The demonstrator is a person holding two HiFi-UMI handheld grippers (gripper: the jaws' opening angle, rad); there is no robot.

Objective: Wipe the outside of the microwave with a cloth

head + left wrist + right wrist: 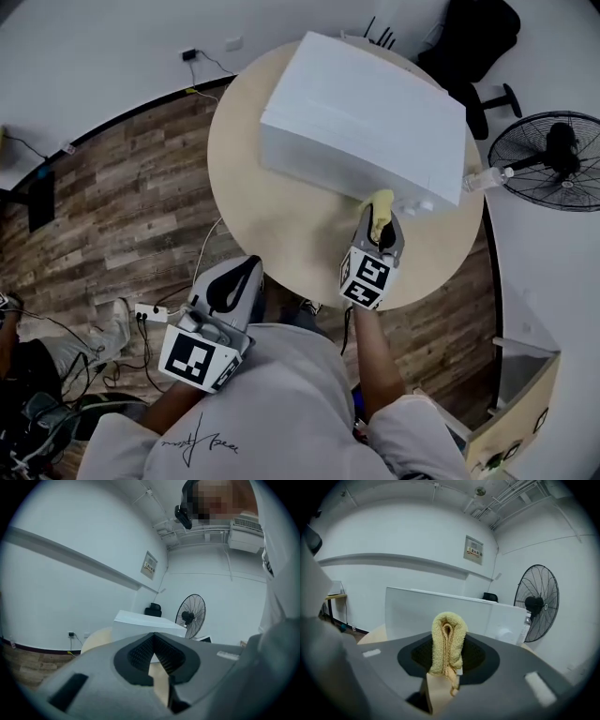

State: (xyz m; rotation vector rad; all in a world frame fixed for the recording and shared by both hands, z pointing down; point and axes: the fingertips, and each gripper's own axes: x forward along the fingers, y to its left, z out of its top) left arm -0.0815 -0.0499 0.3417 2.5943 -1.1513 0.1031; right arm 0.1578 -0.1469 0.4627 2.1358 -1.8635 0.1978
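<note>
A white microwave stands on a round beige table. My right gripper is shut on a folded yellow cloth, held just off the microwave's front face near its right end. In the right gripper view the cloth sticks up between the jaws, with the microwave a short way ahead. My left gripper hangs back at the table's near edge, its jaws shut with nothing in them. The left gripper view shows the microwave farther off.
A black standing fan is right of the table, with a clear bottle at the table's right edge. A black chair sits behind the table. Cables and a power strip lie on the wood floor at left.
</note>
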